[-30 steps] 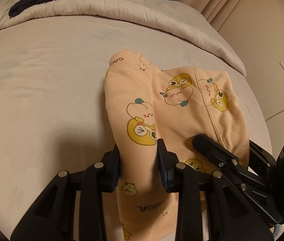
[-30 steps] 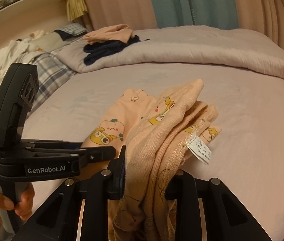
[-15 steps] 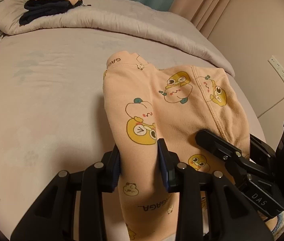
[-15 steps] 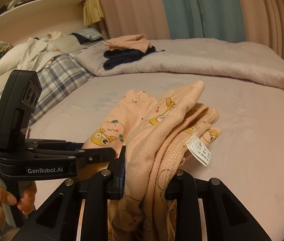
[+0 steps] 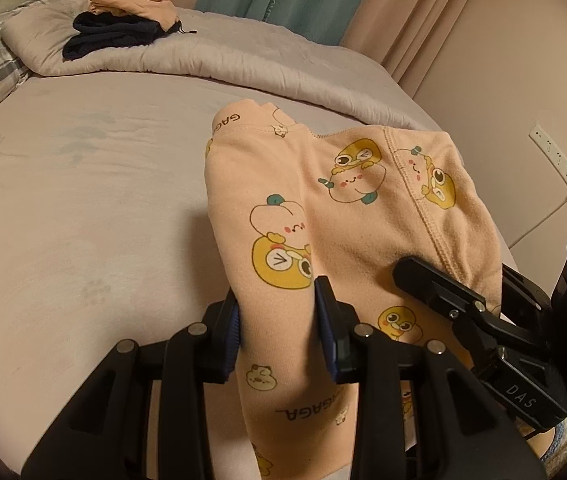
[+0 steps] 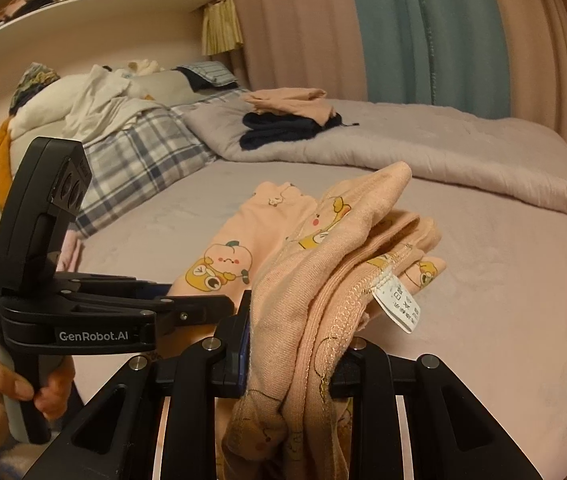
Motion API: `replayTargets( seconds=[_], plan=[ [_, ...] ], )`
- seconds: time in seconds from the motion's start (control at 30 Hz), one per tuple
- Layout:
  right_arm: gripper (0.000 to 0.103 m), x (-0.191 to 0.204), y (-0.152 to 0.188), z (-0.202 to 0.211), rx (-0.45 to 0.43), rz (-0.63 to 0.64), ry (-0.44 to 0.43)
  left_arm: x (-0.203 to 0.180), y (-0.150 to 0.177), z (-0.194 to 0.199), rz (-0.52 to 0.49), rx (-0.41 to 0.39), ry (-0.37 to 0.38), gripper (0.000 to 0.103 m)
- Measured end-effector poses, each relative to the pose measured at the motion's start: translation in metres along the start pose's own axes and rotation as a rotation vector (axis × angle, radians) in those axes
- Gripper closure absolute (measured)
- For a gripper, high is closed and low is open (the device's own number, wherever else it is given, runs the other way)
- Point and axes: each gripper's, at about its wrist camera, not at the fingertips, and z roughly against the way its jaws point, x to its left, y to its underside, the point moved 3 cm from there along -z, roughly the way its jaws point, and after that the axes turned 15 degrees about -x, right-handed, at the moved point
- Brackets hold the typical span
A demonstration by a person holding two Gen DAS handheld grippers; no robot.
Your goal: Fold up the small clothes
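Note:
A small peach garment [image 5: 335, 208] printed with yellow cartoon figures hangs folded over both grippers above the bed. My left gripper [image 5: 281, 328] is shut on its left part, the cloth bunched between the blue pads. My right gripper [image 6: 295, 344] is shut on the thick, layered right part of the garment [image 6: 343, 256], where a white care label [image 6: 397, 306] hangs out. In the left wrist view the right gripper [image 5: 459, 300] shows at the lower right. In the right wrist view the left gripper [image 6: 211, 304] shows at the left, held by a hand [image 6: 11, 388].
The bed sheet [image 5: 83, 208] lies below. A rolled quilt [image 5: 243, 60] crosses the far side, carrying a stack of folded clothes [image 5: 123, 20], peach on dark blue. A plaid pillow [image 6: 139, 152] and piled laundry [image 6: 83, 96] lie left. Curtains and a wall socket [image 5: 555, 156] stand behind.
Both grippers have risen and drawn back with the garment still in their grip. The views now take in more of the curtains, the quilt and the shelf.

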Motion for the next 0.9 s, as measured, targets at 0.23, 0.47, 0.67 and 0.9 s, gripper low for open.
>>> replayTargets(
  seconds=[0.23, 0.47, 0.67, 0.9],
  plan=[
    [0.075, 0.014, -0.003, -0.001, -0.006, 0.023, -0.027, 0.007, -0.001, 0.017, -0.001, -0.025, -0.023, 0.070],
    [0.075, 0.028, -0.008, -0.006, -0.020, 0.050, -0.055, 0.018, -0.004, 0.033, 0.016, -0.051, -0.046, 0.070],
    [0.075, 0.038, -0.008, -0.011, -0.021, 0.054, -0.083, 0.029, -0.005, 0.040, 0.033, -0.062, -0.066, 0.070],
    [0.075, 0.042, -0.010, -0.018, -0.011, 0.063, -0.098, 0.037, -0.007, 0.041, 0.049, -0.069, -0.076, 0.070]
  ],
)
